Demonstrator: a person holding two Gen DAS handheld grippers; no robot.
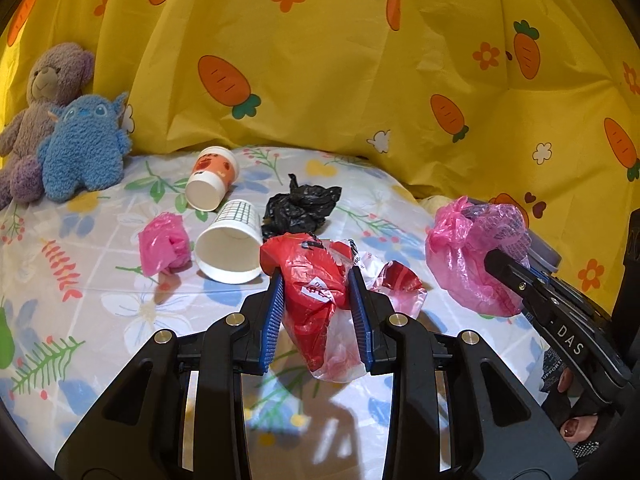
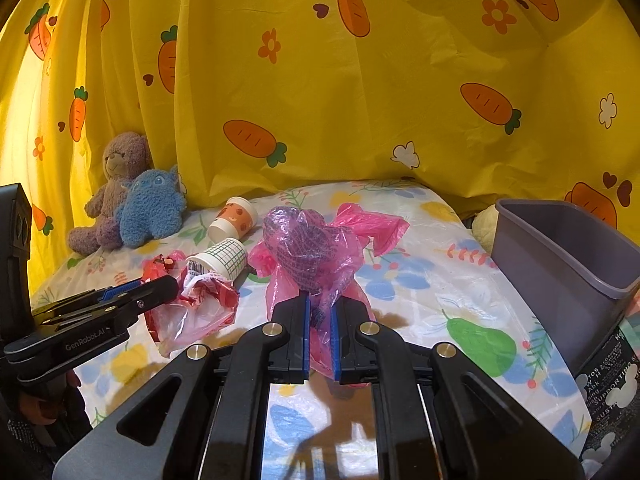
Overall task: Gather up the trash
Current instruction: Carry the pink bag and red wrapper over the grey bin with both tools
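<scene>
We held the red bag (image 1: 316, 292) clamped in our left tongs (image 1: 316, 308) and the pink bag (image 2: 316, 264) in our right tongs (image 2: 320, 320); the grey bin (image 2: 560, 248) stood right of both, nearer the right hand.

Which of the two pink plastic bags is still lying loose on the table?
The small crumpled pink bag beside the checked paper cup; the bigger pink bag is clamped in the right gripper.

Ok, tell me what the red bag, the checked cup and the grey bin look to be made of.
Red bag: thin glossy plastic film, by its crinkles and see-through patches.
Checked cup: probably paper, matte white inside, with a rolled rim.
Grey bin: likely moulded rigid plastic, with smooth, dull walls and a thick lip.
</scene>
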